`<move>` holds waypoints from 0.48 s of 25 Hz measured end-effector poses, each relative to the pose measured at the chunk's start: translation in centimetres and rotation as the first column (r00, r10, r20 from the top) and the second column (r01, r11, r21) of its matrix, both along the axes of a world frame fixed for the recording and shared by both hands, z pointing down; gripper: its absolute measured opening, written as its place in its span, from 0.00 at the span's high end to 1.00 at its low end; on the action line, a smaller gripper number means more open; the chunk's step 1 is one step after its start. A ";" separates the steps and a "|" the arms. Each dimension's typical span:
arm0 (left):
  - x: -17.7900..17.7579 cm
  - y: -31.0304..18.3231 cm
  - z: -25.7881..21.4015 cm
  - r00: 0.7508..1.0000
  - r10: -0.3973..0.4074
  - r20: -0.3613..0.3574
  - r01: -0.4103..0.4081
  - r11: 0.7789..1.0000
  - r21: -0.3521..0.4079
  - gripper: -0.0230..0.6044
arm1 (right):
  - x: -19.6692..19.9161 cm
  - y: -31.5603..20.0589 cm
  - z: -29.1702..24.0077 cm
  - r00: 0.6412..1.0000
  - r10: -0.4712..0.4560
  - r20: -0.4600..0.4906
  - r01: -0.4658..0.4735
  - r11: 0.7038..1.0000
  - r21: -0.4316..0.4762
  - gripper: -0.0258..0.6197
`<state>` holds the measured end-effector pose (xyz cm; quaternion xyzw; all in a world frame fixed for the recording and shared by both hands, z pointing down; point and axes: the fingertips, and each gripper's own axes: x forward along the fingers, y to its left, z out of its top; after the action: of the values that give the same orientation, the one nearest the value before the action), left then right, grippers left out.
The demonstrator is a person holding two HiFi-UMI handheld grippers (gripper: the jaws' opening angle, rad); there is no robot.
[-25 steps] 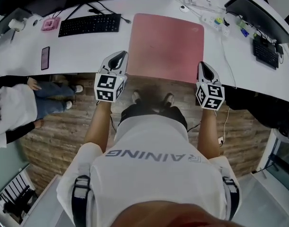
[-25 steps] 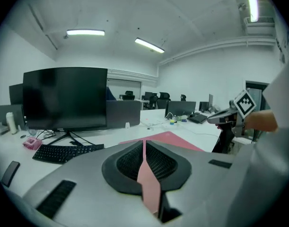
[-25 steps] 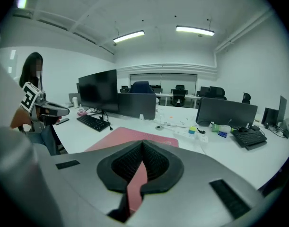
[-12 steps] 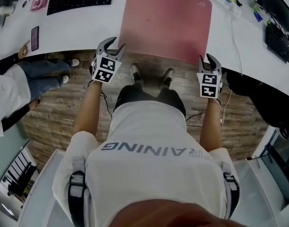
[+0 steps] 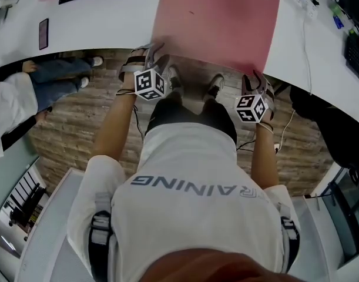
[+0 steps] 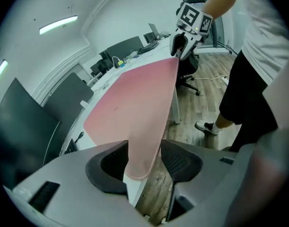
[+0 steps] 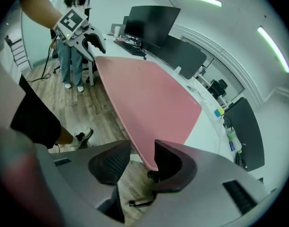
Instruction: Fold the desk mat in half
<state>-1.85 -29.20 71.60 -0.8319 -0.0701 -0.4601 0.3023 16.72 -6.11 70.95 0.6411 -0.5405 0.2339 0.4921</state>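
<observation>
White desk (image 5: 97, 28) carrying the pink desk mat (image 5: 217, 22), which lay ahead of both grippers with its near edge reaching them. Left gripper (image 6: 143, 161) and right gripper (image 7: 140, 161) stood released, their jaws just opened wide. Each straddled a near mat corner without pinching it. Likely hazard: a shallow or unequal bite would let one corner slip and skew the fold.

A pink desk mat (image 5: 217, 22) lies on the white table (image 5: 97, 22). The left gripper (image 5: 148, 54) and right gripper (image 5: 255, 81) sit at its near corners. Their jaws have just been opening, with a corner between each pair.
</observation>
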 end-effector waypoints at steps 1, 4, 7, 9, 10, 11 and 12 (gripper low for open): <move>-0.1 0.2 0.5 1.000 0.018 0.015 -0.018 1.000 0.009 0.61 | -0.2 -0.1 0.3 1.000 -0.013 -0.010 0.013 1.000 -0.009 0.69; -0.4 0.9 1.6 0.995 0.088 0.046 -0.090 0.995 0.046 0.63 | 0.0 -0.2 0.8 0.999 0.004 -0.050 -0.005 1.000 -0.024 0.68; -0.6 1.3 2.4 0.993 0.107 0.051 -0.111 0.991 0.069 0.66 | 0.3 -0.2 1.3 0.995 0.019 -0.096 -0.025 0.998 -0.055 0.68; -0.4 1.1 2.4 0.995 0.089 0.033 -0.091 0.993 0.076 0.69 | 0.1 -0.1 1.7 0.992 -0.002 -0.124 -0.009 0.996 -0.086 0.68; -0.3 1.0 2.3 0.997 0.078 0.022 -0.079 0.994 0.075 0.74 | 0.0 -0.1 2.0 0.991 -0.011 -0.132 -0.002 0.995 -0.099 0.68; -0.2 0.8 2.1 0.997 0.070 0.015 -0.070 0.995 0.070 0.77 | -0.1 -0.2 2.2 0.991 -0.015 -0.137 0.001 0.994 -0.106 0.68; -0.2 0.7 2.0 0.998 0.068 0.013 -0.069 0.995 0.065 0.77 | -0.1 -0.3 2.4 0.990 -0.013 -0.140 -0.002 0.995 -0.104 0.68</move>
<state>-2.04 -28.55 73.61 -0.8162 -0.0850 -0.4558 0.3448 16.59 -6.43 73.30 0.6280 -0.4934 0.2147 0.5622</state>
